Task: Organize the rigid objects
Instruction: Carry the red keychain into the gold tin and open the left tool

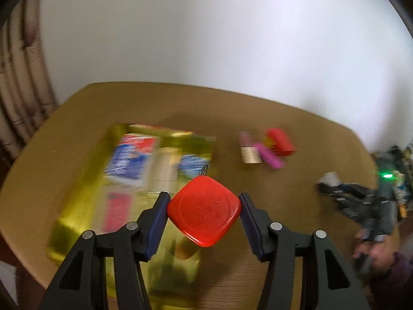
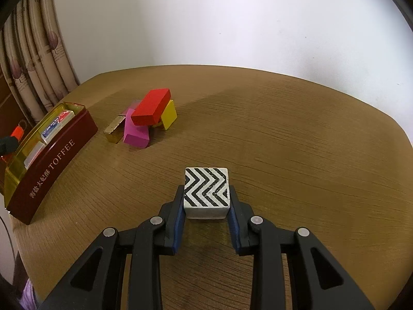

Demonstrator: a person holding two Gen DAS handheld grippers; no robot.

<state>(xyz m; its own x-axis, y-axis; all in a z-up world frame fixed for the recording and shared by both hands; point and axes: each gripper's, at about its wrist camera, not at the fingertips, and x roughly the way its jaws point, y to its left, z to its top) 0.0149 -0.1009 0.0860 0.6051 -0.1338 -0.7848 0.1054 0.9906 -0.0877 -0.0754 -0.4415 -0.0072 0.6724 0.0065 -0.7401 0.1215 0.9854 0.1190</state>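
Between my left tongs (image 1: pixel 204 210) sits a red square tag (image 1: pixel 204 210) with rounded corners, its two side corners pressed by the blue pads (image 1: pixel 158 219), so I hold it above the near end of the tin (image 1: pixel 77 206). That tin is gold inside and dark red outside, with TOFFEE printed on its wall, and blue-and-white packets (image 1: pixel 129 165) lie in it; the left view is blurred, so I cannot read them. At 1 o'clock from the tag, well apart on the brown table (image 1: pixel 284 219), lies a small pile of blocks.

My right tongs (image 2: pixel 206 204) are clamped narrow on a white cube (image 2: pixel 206 193) with black zigzag stripes, down at the table surface; I cannot tell whether it touches. At 11 o'clock from the cube, the pile shows clearly: a red block (image 2: pixel 152 107) leaning across a pink block (image 2: pixel 135 131) and a yellow block (image 2: pixel 169 115), with a gold bar (image 2: pixel 114 129) just beside the pink one. At 9 o'clock stands the tin.
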